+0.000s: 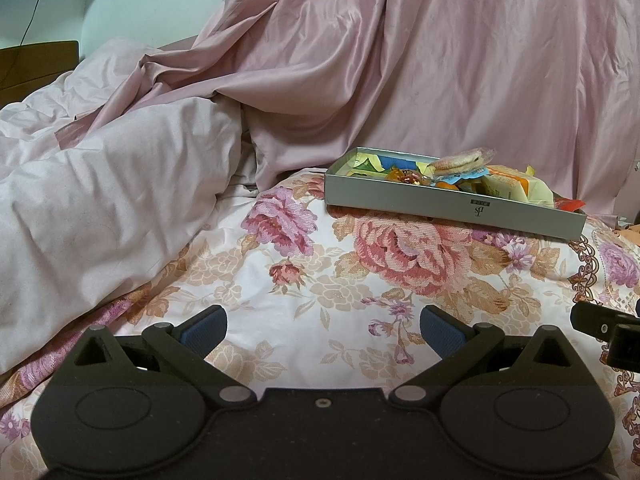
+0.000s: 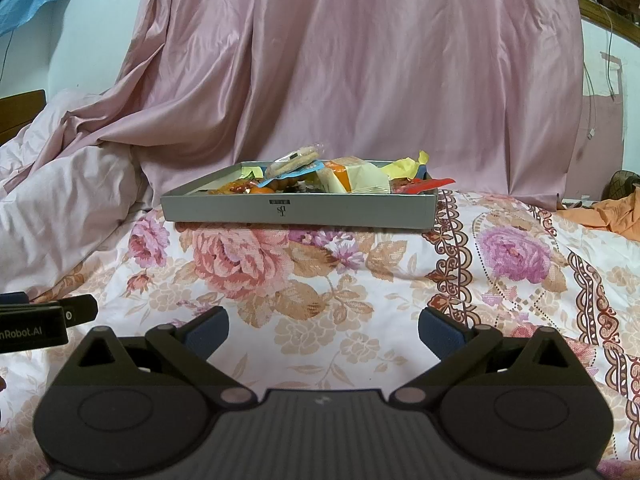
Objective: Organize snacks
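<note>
On floral bedspread (image 2: 360,280): grey snack tray (image 2: 298,210); pink drape (image 2: 360,60) behind.

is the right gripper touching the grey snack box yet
Apart. The right wrist view shows the right gripper open, with a wide stretch of floral bedspread between its fingertips and the grey box.

Place: I am working in a home bedroom, on top of a bed.
Bedding: a floral bedspread (image 2: 320,280) covers the surface I look across, and a rumpled pale pink duvet (image 1: 100,200) is heaped on the left.
Backdrop: a pink satin sheet (image 2: 360,80) hangs behind.
Furniture: a wooden headboard (image 1: 36,64) stands against a light wall (image 1: 132,0).
</note>
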